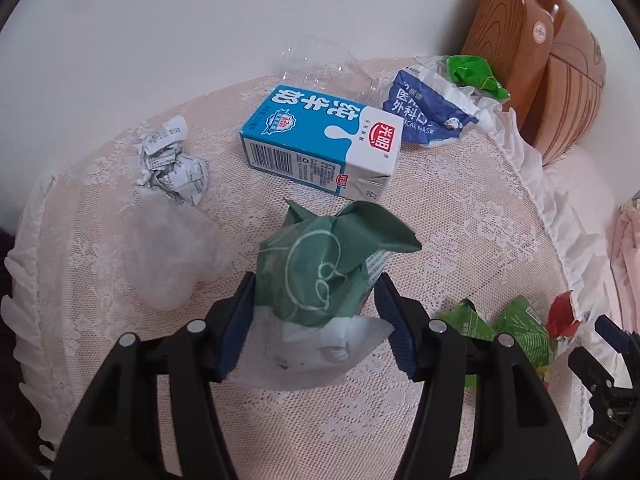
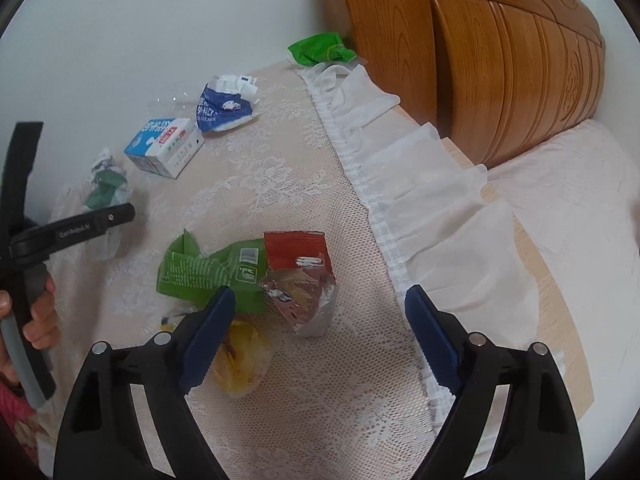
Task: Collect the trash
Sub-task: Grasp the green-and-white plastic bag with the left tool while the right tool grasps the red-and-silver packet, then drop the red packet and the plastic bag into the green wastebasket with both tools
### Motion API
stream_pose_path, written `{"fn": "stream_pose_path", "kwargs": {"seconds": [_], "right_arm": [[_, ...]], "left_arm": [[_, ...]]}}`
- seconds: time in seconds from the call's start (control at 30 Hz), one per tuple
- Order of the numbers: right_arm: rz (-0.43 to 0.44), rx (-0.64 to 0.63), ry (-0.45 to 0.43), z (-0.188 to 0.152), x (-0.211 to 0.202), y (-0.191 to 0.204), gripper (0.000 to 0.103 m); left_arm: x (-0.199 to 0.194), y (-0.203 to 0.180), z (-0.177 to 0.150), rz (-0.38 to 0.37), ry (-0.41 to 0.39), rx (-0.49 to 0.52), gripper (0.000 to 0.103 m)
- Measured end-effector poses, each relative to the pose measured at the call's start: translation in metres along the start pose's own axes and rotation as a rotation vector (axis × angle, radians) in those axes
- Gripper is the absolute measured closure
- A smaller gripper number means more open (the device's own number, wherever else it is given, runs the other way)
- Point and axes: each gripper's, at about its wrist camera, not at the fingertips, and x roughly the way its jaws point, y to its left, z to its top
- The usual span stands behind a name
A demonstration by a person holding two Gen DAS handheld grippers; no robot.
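The left gripper (image 1: pixel 316 312) sat low over the lace tablecloth (image 1: pixel 460 240), its 2 blue pads either side of the dark green wrapper (image 1: pixel 332 264), and they looked closed against it, though the crumpled paper hid the actual contact, so call that probable. Over on the other side, the right gripper (image 2: pixel 320 332) hovered with jaws wide apart, nothing between them, the red foil packet (image 2: pixel 298 276) and the bright green snack bag (image 2: pixel 208 268) lying just ahead and a yellow wrapper (image 2: pixel 244 360) beside its left pad. So the step in hand was the pickup of that green wrapper, with the right side lining up its own piece. Further back lay a crumpled receipt (image 1: pixel 170 160), then the blue milk carton (image 1: pixel 320 140), and beyond it a clear plastic bottle (image 1: pixel 320 68), the blue mask packet (image 1: pixel 428 112) and a green bag (image 1: pixel 476 74) by the wooden headboard (image 2: pixel 500 60). Next up, I'd say, a clean lift without snagging the lace, and no bin was in view.
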Motion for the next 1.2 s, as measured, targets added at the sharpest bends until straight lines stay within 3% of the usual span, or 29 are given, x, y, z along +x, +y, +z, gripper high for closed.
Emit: {"fn": "stream_pose_path", "kwargs": {"seconds": [0.1,0.4,0.5,0.7,0.87,1.03,1.2], "right_arm": [[-0.021,-0.073,0.013,-0.002,0.007,0.001,0.018],[-0.007,-0.119,0.041,0.003,0.028,0.004,0.041],[-0.007,-0.117,0.050,0.004,0.030,0.006,0.065],[0.027,-0.035,0.035,0.004,0.023,-0.002,0.068],[0.043,0.017,0.001,-0.007,-0.010,-0.011,0.068],[0.032,0.049,-0.008,-0.043,-0.054,-0.023,0.068],[0.033,0.118,0.012,-0.097,-0.092,-0.041,0.068]], "left_arm": [[-0.015,-0.003,-0.005,-0.027,0.000,0.010,0.045],[-0.038,0.002,-0.023,-0.067,-0.012,0.020,0.045],[-0.043,0.003,-0.025,-0.081,-0.012,0.014,0.045],[-0.056,0.000,-0.033,-0.088,-0.022,0.021,0.045],[-0.076,-0.013,-0.047,-0.091,-0.032,0.064,0.045],[-0.100,-0.047,-0.085,-0.103,-0.010,0.152,0.045],[-0.121,-0.090,-0.131,-0.171,0.020,0.213,0.045]]}}
